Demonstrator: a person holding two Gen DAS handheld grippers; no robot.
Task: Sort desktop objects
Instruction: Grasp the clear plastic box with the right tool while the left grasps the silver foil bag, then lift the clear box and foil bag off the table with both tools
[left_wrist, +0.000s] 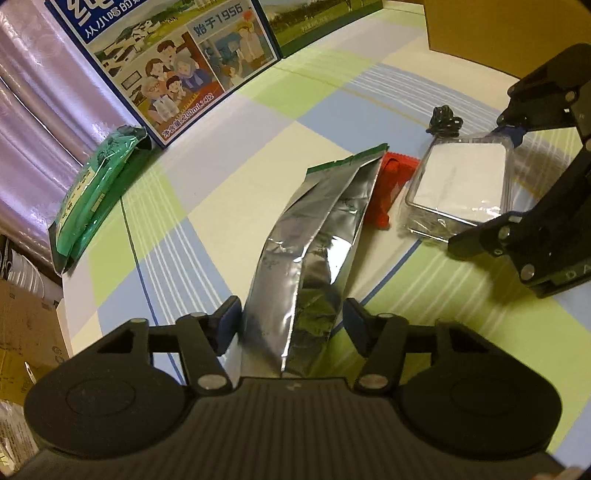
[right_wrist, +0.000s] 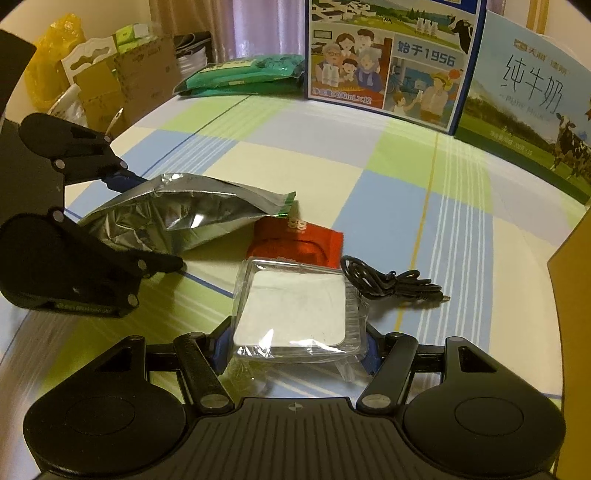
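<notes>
Both grippers are loaded mid-table, the left gripper (left_wrist: 291, 325) clamping the silver foil bag (left_wrist: 314, 236), the right gripper (right_wrist: 295, 350) pinching the clear-wrapped white box (right_wrist: 295, 310), while the red packet (right_wrist: 295, 240) and black cable (right_wrist: 388, 282) look unsorted.

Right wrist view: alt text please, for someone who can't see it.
The right gripper straddles a clear plastic box holding a white pad on a checked tablecloth. Behind lie a red sachet and black cable; at left, the left gripper closes on a silver foil pouch.
</notes>
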